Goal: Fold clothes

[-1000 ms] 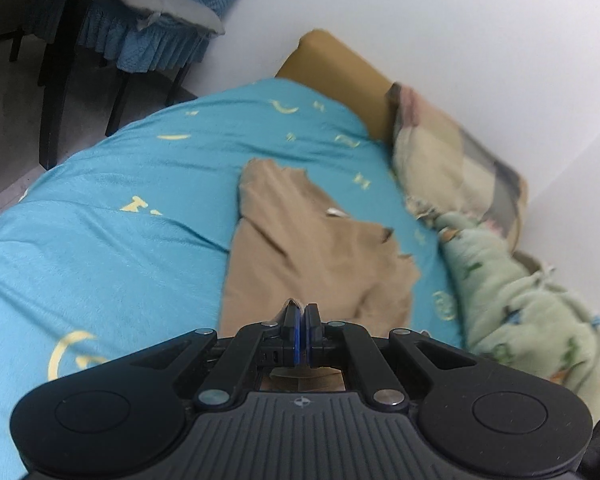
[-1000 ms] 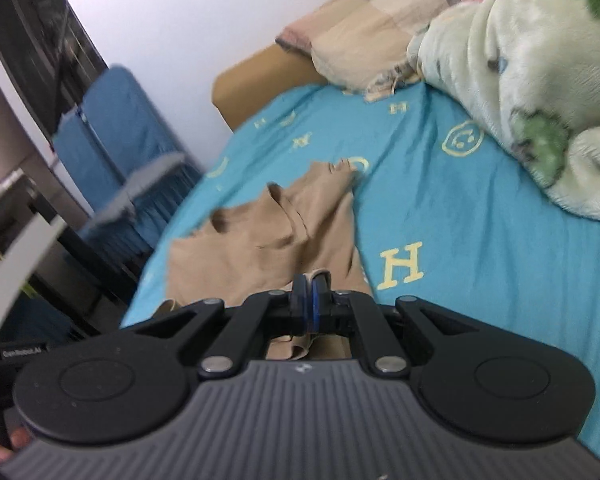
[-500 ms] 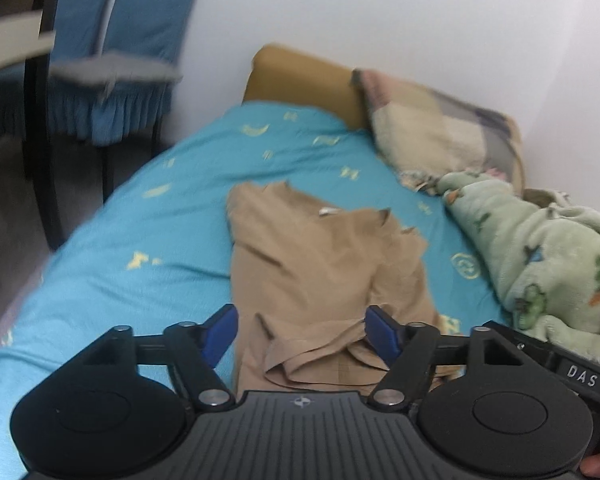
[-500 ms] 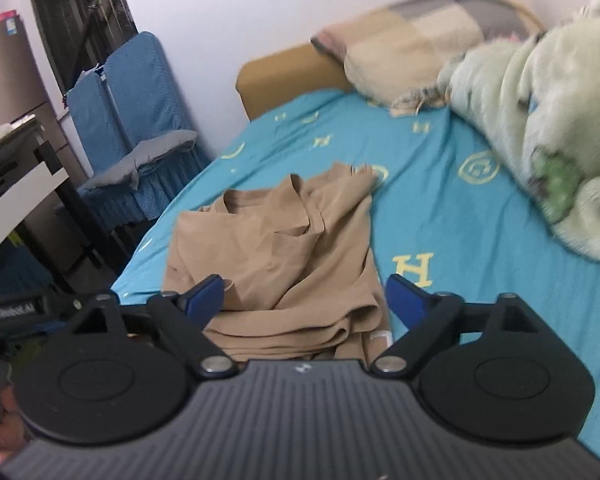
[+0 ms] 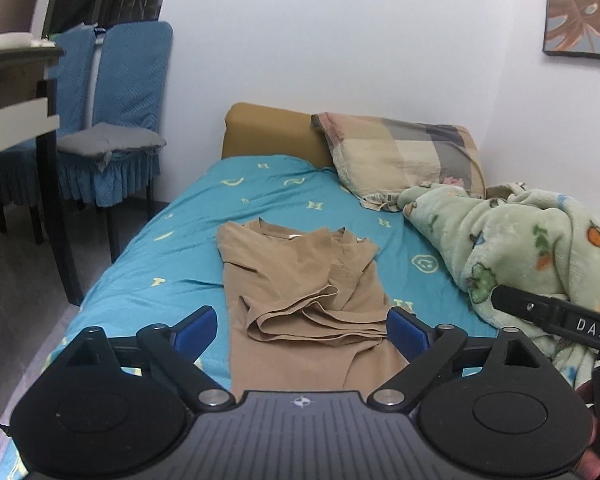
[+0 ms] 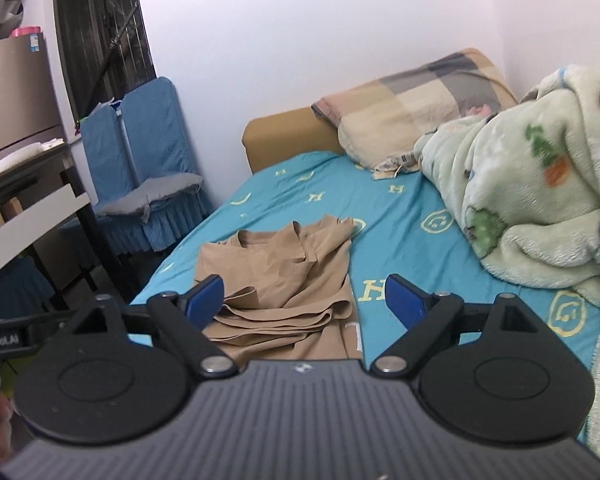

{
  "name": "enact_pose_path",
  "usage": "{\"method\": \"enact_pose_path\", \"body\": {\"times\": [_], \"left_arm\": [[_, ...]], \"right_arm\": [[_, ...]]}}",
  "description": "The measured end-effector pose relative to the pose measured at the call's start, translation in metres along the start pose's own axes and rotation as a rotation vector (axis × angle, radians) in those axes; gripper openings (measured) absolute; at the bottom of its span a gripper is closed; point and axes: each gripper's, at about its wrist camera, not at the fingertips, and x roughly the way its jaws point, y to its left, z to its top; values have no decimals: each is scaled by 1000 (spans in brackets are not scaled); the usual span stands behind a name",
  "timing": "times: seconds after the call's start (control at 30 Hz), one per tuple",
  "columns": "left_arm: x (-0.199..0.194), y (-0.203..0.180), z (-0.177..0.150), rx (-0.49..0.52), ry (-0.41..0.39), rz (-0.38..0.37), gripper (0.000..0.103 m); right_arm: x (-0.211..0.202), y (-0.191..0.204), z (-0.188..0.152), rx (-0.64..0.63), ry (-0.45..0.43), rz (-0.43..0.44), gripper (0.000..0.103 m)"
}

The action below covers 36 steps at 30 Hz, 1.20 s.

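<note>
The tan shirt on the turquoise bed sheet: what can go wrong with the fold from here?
1. The tan shirt lies loosely bunched with uneven hem layers, so another fold may come out crooked unless it is smoothed first.
2. With both the left gripper and the right gripper open above the hem, a pinch may catch only some layers.
3. The fluffy green blanket lies close beside it and could snag.

One tan shirt (image 5: 300, 280) lies on one bed (image 5: 172, 256). There is one checked pillow (image 5: 404, 156), one green fleece blanket (image 5: 512, 240), two blue-covered chairs (image 5: 128, 92), one grey cushion (image 5: 112, 144), one wall picture (image 5: 580, 8), and two tools: the left tool (image 5: 302, 330) and the right tool (image 6: 304, 300).
</note>
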Motion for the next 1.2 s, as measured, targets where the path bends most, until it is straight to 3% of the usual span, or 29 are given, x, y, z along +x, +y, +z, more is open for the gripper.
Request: {"method": "enact_pose_path", "body": {"times": [0.07, 0.13, 0.27, 0.3, 0.33, 0.37, 0.57, 0.77, 1.0, 1.2], "left_arm": [[-5, -1, -3, -1, -2, 3, 95], [-5, -1, -5, -4, 6, 4, 95], [-1, -2, -9, -6, 26, 10, 95], [2, -2, -9, -4, 33, 12, 95], [4, -3, -10, -3, 39, 12, 95], [6, -3, -11, -1, 45, 11, 95], [17, -4, -14, -1, 74, 17, 95], [28, 5, -15, -77, 126, 1, 95], [61, 32, -35, -333, 324, -82, 95], [91, 38, -57, -437, 465, -98, 95]], "right_arm": [[-5, 0, -1, -7, -10, 14, 85], [-8, 2, -1, -24, -14, 7, 65], [-5, 0, -2, -10, -4, 28, 69], [-3, -1, -2, 0, 5, 28, 73], [-1, -2, -2, 10, 15, 23, 85], [1, -2, -3, 18, 24, 20, 88], [14, -2, -9, 21, 78, -7, 87], [18, -7, -11, 54, 93, -25, 87], [26, -14, -15, 97, 130, -61, 87], [28, -10, -18, 67, 132, -83, 87]]}}
